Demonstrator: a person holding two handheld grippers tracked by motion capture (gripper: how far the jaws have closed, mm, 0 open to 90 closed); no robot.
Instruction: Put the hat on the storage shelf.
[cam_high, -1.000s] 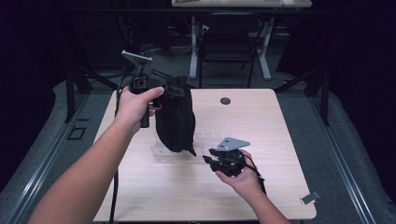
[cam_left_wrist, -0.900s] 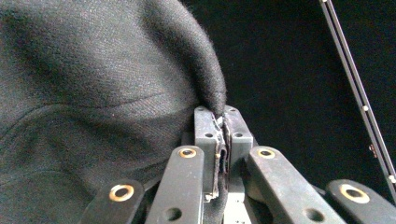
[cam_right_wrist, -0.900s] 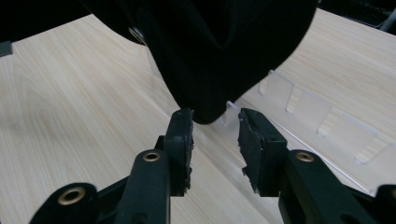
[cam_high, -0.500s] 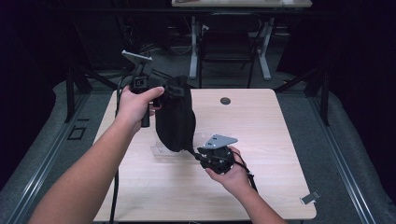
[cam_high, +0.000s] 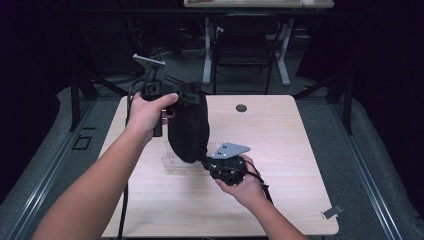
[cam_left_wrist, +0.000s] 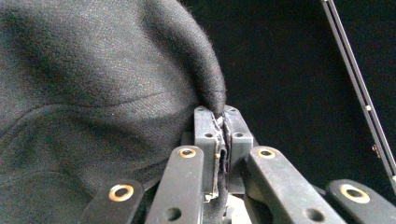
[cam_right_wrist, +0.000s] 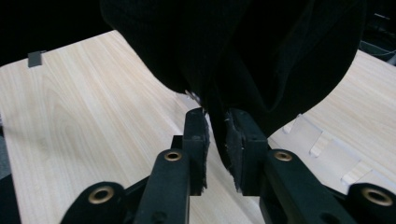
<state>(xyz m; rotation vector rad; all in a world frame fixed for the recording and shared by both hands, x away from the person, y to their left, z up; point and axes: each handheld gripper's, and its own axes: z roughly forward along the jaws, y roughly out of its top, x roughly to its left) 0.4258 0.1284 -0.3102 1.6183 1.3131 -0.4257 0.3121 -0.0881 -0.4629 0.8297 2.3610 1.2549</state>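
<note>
A black cloth bag (cam_high: 189, 127) hangs above the wooden table (cam_high: 280, 150). My left gripper (cam_high: 176, 101) holds it by the top; in the left gripper view the jaws (cam_left_wrist: 223, 116) stand shut on a fold of the bag (cam_left_wrist: 93, 93). My right gripper (cam_high: 205, 162) is at the bag's lower end. Its jaws have just been closing, and in the right gripper view they (cam_right_wrist: 217, 122) pinch the lowest fold of the bag (cam_right_wrist: 261, 46) between their pads.
A clear plastic piece (cam_high: 172, 161) lies on the table under the bag, also seen beyond the right gripper (cam_right_wrist: 322, 140). A small black disc (cam_high: 241, 108) sits near the far edge. A grey tag (cam_high: 332, 211) lies at the near right corner.
My right gripper has moved left and up to the bottom of the bag, and its jaws have narrowed around the cloth. The left gripper and the bag's top have stayed put.
</note>
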